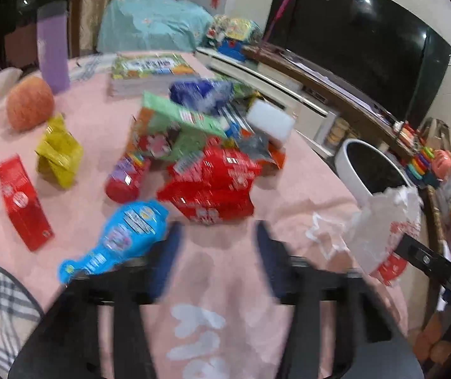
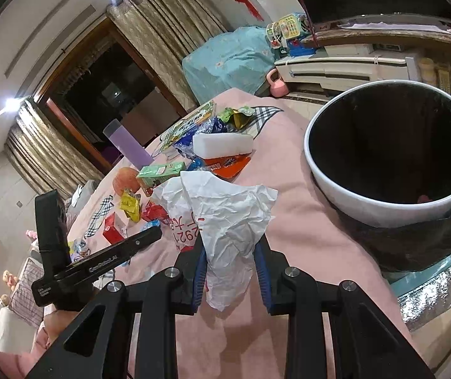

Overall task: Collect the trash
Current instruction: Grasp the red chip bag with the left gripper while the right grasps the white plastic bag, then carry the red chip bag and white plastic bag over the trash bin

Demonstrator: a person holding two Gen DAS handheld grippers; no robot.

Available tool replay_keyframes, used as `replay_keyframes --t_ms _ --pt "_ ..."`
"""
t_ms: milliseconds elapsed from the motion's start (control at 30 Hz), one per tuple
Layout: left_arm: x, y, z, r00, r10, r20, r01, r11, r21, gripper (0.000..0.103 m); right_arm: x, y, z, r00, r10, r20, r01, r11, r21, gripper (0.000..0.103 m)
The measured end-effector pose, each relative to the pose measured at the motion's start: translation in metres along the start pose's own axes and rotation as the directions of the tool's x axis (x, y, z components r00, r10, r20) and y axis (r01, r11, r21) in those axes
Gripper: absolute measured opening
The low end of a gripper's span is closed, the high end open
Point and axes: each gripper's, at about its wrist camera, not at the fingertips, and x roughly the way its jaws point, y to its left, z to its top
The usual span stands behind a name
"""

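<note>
Left wrist, pink tablecloth [image 1: 295,189], television [image 1: 361,47]

home living room: television [image 1: 361,47], curtains [image 2: 162,38]

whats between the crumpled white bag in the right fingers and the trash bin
Nothing: in the right wrist view only bare pink tablecloth separates the white bag from the trash bin.

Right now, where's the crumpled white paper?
Right wrist view: the crumpled white paper is pinched in the right gripper, above the pink tablecloth, left of the white bin.
</note>
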Motion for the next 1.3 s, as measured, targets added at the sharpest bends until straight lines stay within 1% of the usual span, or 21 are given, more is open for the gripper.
replay_keyframes --t_ms 33,67,133,200,333,367,400,467,500,533,567,667,833,1000,1300 --pt "0.001 -0.001 0.003 1.000 0.007 0.006 -0.007 1.000 0.003 0.066 -0.001 0.000 0.000 1.000 0.001 0.001 -0.001 1.000 0.000 0.029" --pt "0.003 -0.003 0.008 1.000 0.013 0.006 -0.013 1.000 0.005 0.075 -0.002 0.001 0.001 1.000 0.001 0.004 -0.001 1.000 -0.003 0.029" --pt "0.011 -0.008 0.015 0.999 0.041 0.016 -0.042 0.999 0.021 0.083 -0.002 0.003 0.001 1.000 -0.001 0.009 0.002 1.000 -0.010 0.029" --pt "0.023 -0.012 0.020 0.997 0.076 0.006 -0.076 0.996 0.045 0.083 -0.002 0.002 0.002 1.000 -0.001 0.008 0.001 1.000 -0.007 0.029" --pt "0.049 -0.013 0.024 0.991 0.125 -0.058 -0.121 0.991 0.065 0.083 -0.002 -0.002 0.002 1.000 -0.009 0.007 0.009 1.000 -0.003 0.029" --pt "0.052 -0.014 0.024 0.990 0.125 -0.061 -0.121 0.990 0.067 0.080 -0.002 -0.004 0.002 1.000 -0.011 0.007 0.011 1.000 -0.001 0.029" --pt "0.053 -0.014 0.024 0.991 0.118 -0.059 -0.114 0.991 0.067 0.074 -0.003 -0.004 0.003 1.000 -0.015 0.007 0.015 1.000 -0.001 0.029" --pt "0.055 -0.013 0.024 0.993 0.089 -0.071 -0.085 0.994 0.062 0.039 -0.003 -0.006 0.003 1.000 -0.019 0.007 0.019 1.000 -0.002 0.029" --pt "0.056 -0.012 0.024 0.994 0.076 -0.078 -0.071 0.996 0.057 0.032 -0.003 -0.007 0.004 1.000 -0.021 0.008 0.021 1.000 -0.002 0.029" --pt "0.056 -0.010 0.023 0.995 0.061 -0.085 -0.057 0.997 0.052 0.016 -0.004 -0.006 0.004 1.000 -0.022 0.009 0.022 1.000 -0.003 0.029" --pt "0.056 -0.010 0.022 0.995 0.055 -0.089 -0.050 0.998 0.049 0.009 -0.005 -0.006 0.005 1.000 -0.022 0.011 0.022 1.000 -0.004 0.029" --pt "0.048 -0.012 0.018 0.996 0.043 -0.084 -0.038 0.998 0.051 0.003 -0.008 -0.005 0.006 1.000 -0.020 0.021 0.021 1.000 -0.010 0.029" --pt "0.029 -0.028 0.009 0.997 0.019 -0.073 -0.013 0.996 0.084 0.003 -0.016 -0.005 0.007 0.999 -0.020 0.034 0.020 1.000 -0.016 0.029" --pt "0.016 -0.050 0.007 0.998 -0.019 -0.059 0.026 0.993 0.119 0.002 -0.032 -0.010 0.010 0.997 -0.027 0.067 0.028 1.000 -0.013 0.029" --pt "0.008 -0.090 0.011 0.996 -0.078 -0.045 0.085 0.982 0.166 0.002 -0.062 -0.034 0.018 0.989 -0.083 0.124 0.081 0.997 0.014 0.029"
